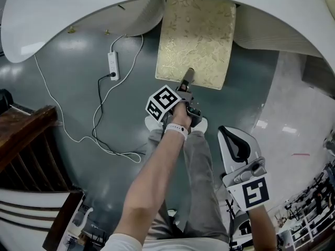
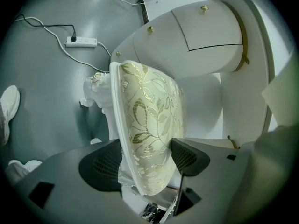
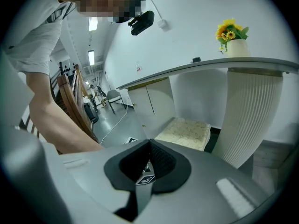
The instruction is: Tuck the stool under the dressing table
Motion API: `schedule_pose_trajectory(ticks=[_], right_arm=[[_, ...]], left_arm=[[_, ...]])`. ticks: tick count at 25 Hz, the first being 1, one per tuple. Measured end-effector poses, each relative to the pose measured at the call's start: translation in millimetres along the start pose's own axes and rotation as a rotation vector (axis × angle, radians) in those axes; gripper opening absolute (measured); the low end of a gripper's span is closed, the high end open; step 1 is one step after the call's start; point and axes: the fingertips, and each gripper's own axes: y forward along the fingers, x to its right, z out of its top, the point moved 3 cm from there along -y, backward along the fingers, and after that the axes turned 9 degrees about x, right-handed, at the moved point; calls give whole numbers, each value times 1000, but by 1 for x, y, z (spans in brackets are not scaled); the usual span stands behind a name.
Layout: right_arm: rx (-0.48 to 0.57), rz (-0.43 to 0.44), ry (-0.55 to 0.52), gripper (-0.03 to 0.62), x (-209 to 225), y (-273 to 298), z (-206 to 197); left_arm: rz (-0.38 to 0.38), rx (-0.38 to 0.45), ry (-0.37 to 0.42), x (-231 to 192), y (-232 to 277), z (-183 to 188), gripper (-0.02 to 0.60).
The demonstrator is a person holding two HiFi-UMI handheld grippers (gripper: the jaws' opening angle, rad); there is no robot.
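The stool has a gold floral cushion and a white frame, and its far end lies under the white dressing table top. My left gripper is shut on the stool's near edge. In the left gripper view the cushioned seat stands edge-on between the two black pads of the left gripper. My right gripper hangs apart at the lower right, shut on nothing, with its pads pressed together. From that side the stool shows below the table top.
A white power strip with trailing cables lies on the grey floor to the left. A dark wooden stair rail stands at the far left. A ribbed white pedestal flanks the stool on the right. A vase of yellow flowers sits on the table.
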Motion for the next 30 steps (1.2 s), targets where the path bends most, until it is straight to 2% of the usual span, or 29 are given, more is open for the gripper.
schedule_pose_trajectory(ticks=[3, 7, 15, 24, 30], right_arm=[[-1, -6, 11, 11, 11, 5, -1], [0, -13, 36, 11, 46, 23, -12], [7, -37, 27, 11, 39, 17, 11], [20, -42, 24, 11, 23, 9, 1], [29, -52, 29, 11, 10, 0, 7]], left_arm=[[3, -1, 5, 7, 19, 2, 341], [18, -9, 5, 9, 64, 1, 341], [-27, 2, 1, 51, 74, 11, 342], [-62, 11, -11, 53, 75, 13, 344], [-76, 30, -14, 71, 77, 17, 344]])
